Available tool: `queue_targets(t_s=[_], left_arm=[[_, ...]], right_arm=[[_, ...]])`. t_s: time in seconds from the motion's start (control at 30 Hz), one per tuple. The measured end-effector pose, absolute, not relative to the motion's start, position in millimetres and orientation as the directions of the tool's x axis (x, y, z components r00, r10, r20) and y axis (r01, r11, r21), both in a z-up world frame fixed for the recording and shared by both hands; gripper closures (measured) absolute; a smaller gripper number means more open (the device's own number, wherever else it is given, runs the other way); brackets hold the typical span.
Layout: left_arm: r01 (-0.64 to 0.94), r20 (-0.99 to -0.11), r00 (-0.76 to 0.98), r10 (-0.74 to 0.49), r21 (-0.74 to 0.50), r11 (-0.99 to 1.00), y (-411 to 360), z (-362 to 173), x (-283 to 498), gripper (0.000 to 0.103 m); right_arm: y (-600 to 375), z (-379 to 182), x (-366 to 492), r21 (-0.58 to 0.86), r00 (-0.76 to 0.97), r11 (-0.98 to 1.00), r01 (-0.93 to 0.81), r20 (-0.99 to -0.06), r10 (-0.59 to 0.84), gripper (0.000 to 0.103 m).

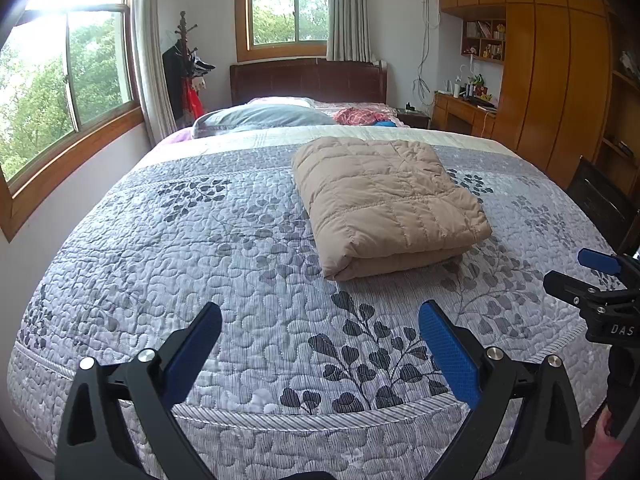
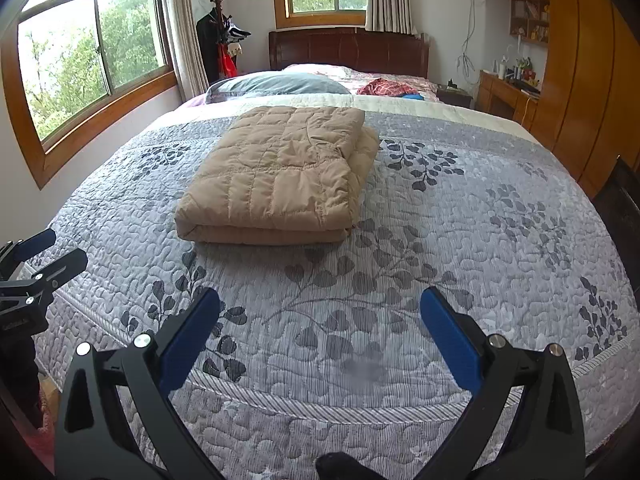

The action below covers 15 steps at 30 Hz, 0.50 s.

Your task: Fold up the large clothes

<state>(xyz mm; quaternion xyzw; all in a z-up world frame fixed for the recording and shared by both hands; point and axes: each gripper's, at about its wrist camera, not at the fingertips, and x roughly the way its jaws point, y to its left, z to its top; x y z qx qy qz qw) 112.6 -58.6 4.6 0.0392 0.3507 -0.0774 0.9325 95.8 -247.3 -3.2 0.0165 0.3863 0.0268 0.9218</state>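
A tan quilted down garment (image 1: 388, 204) lies folded into a thick rectangle on the grey leaf-patterned bedspread (image 1: 224, 264); the right wrist view shows the same garment (image 2: 280, 176) left of centre. My left gripper (image 1: 320, 320) is open over the foot of the bed, well short of the garment, with nothing between its blue pads. My right gripper (image 2: 320, 308) is open too, also near the foot edge and empty. Each gripper shows at the edge of the other's view: the right gripper (image 1: 580, 276) at far right, the left gripper (image 2: 52, 252) at far left.
A grey pillow (image 1: 260, 118) and a red checked cloth (image 1: 356, 115) lie near the dark wooden headboard (image 1: 308, 80). Windows line the left wall. A coat stand (image 1: 186, 68) is in the corner. A wooden wardrobe (image 1: 560, 80) and desk fill the right side.
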Motion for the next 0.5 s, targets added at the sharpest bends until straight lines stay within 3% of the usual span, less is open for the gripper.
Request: queue_targets(t_s=[0.5], left_arm=[[0.181, -0.671, 0.73, -0.129, 0.009, 0.983, -58.2, 0.4, 116.3, 0.004]], right_arm=[[-250.1, -5.1, 97.5, 0.052, 0.697, 0.998, -0.038, -0.715, 0.063, 0.003]])
